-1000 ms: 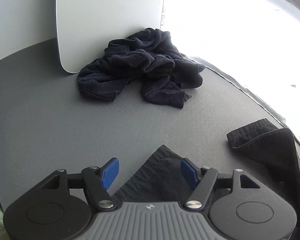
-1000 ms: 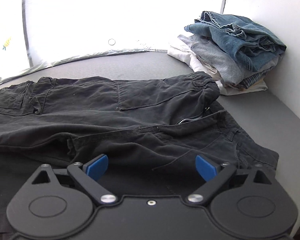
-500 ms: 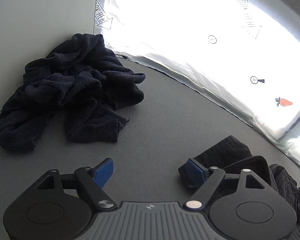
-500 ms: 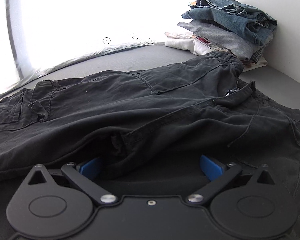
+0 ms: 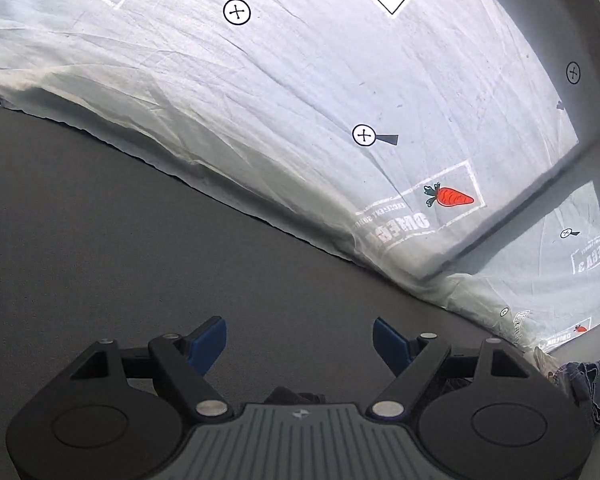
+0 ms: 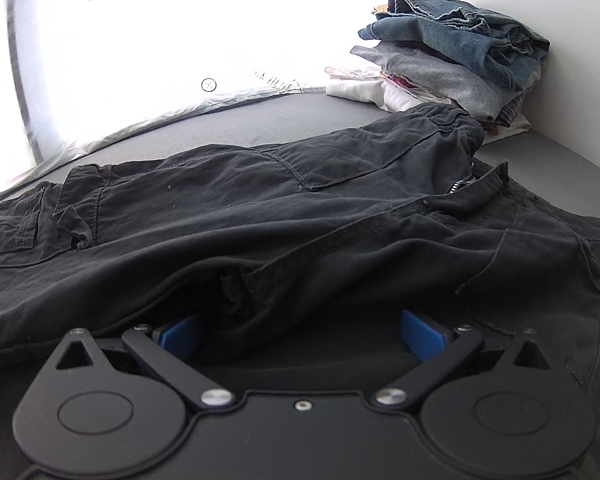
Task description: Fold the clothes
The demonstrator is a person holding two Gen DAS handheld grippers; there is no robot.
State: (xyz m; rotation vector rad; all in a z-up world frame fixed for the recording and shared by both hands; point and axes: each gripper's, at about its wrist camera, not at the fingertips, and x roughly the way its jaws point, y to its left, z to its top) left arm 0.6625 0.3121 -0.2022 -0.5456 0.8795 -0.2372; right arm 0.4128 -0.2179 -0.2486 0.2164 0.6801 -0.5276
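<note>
Black cargo trousers lie spread and wrinkled across the grey table, waistband and zip toward the back right. My right gripper sits low against their near edge. Its jaws are wide open and a loose fold of the black cloth bulges between the blue pads, which do not press on it. My left gripper hovers open over bare grey table with nothing between its fingers. A small scrap of dark cloth peeks out just under its body.
A stack of folded clothes, denim on top, stands at the back right corner against a white wall. A translucent plastic sheet printed with carrots and arrows closes off the table's far side. A bit of denim shows at the left view's right edge.
My left gripper swung right, away from the dark crumpled garment and off the black trouser leg, opening wider. My right gripper dropped closer onto the trousers, then held still.
</note>
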